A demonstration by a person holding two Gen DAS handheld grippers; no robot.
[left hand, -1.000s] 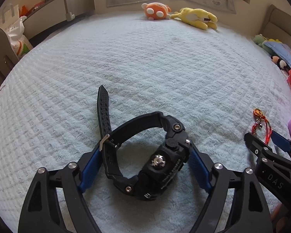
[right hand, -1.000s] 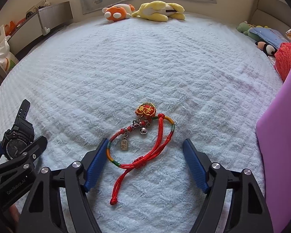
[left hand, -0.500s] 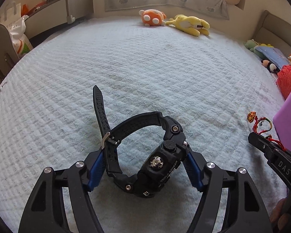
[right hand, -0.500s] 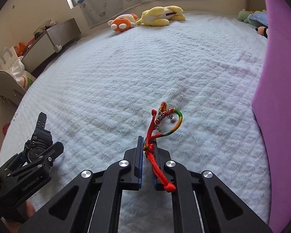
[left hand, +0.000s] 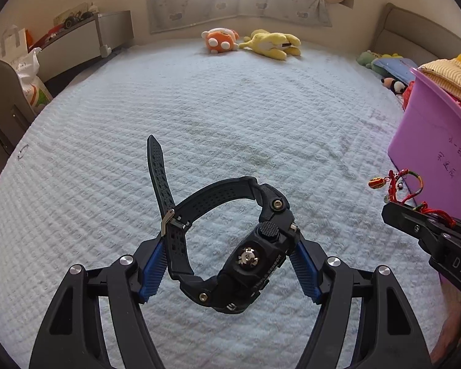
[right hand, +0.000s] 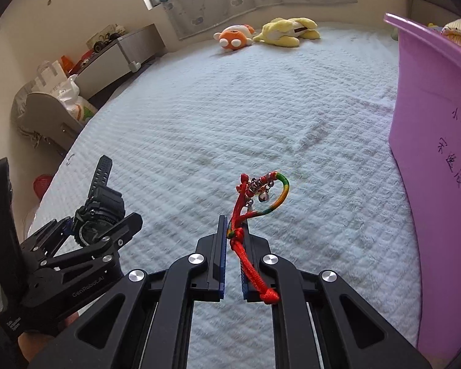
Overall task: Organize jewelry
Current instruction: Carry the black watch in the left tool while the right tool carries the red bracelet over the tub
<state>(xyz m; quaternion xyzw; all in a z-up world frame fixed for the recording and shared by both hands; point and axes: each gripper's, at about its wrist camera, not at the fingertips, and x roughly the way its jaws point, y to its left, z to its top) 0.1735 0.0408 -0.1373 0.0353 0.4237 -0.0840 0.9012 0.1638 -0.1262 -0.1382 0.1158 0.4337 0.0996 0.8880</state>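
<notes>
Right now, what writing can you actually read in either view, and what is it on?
"GenRobot.AI": on the left gripper body, right wrist view.
"DAS", cut off at the frame edge: on the right gripper body, left wrist view.
Handwritten characters on the purple bin: not legible enough to transcribe.
Lettering on the black watch case: too small.
Print on the white bag: blurred.

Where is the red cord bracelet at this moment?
In the right wrist view the red cord bracelet hangs pinched in the right gripper, above the white bedspread, left of the purple bin.
</notes>
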